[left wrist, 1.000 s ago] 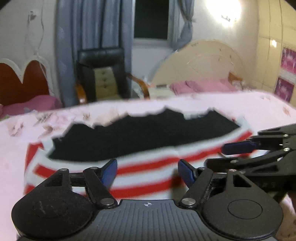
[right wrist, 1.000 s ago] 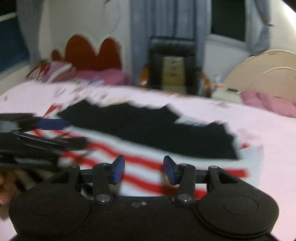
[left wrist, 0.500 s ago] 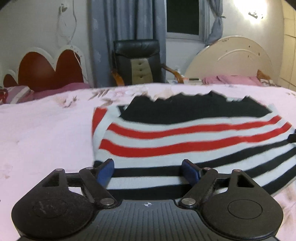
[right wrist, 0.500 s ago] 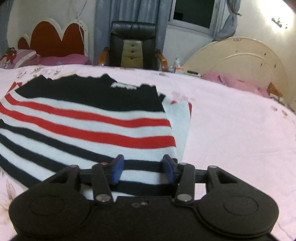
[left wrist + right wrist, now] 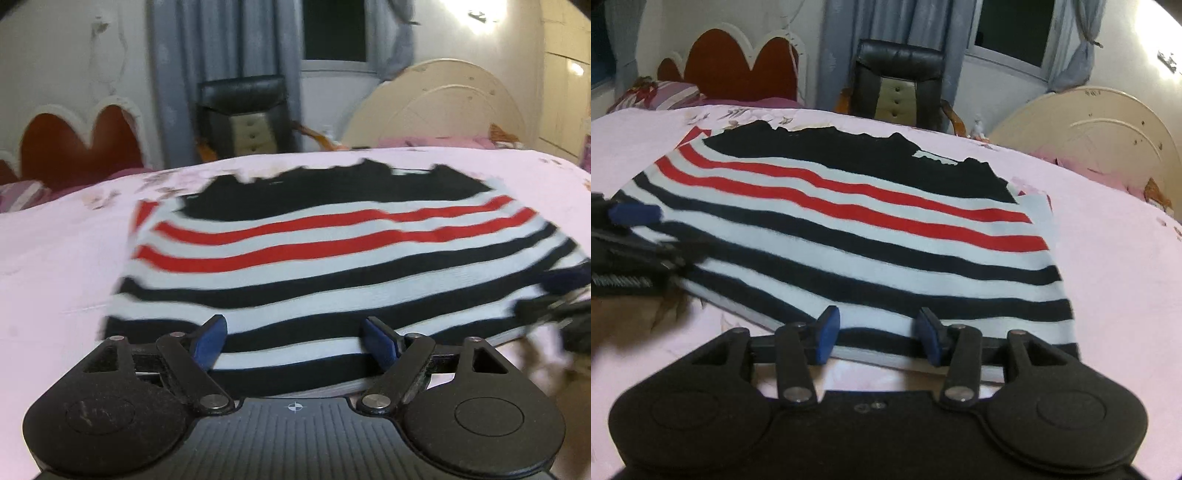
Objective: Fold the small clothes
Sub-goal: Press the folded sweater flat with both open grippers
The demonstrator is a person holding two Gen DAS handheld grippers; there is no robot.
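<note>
A striped knit sweater (image 5: 332,266) lies spread flat on a pink bed (image 5: 55,258), its black yoke toward the headboard and its hem at the grippers. Half a second on, both cameras sit slightly nearer the hem. The left gripper (image 5: 295,341) and right gripper (image 5: 877,334) hang with blue-padded fingers parted, empty, over the lowest black and white bands. A black padded chair (image 5: 897,88) stands beyond.

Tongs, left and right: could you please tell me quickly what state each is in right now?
Left tongs: open, holding nothing, at the near hem of the striped sweater.
Right tongs: open, holding nothing, at the same hem.
</note>
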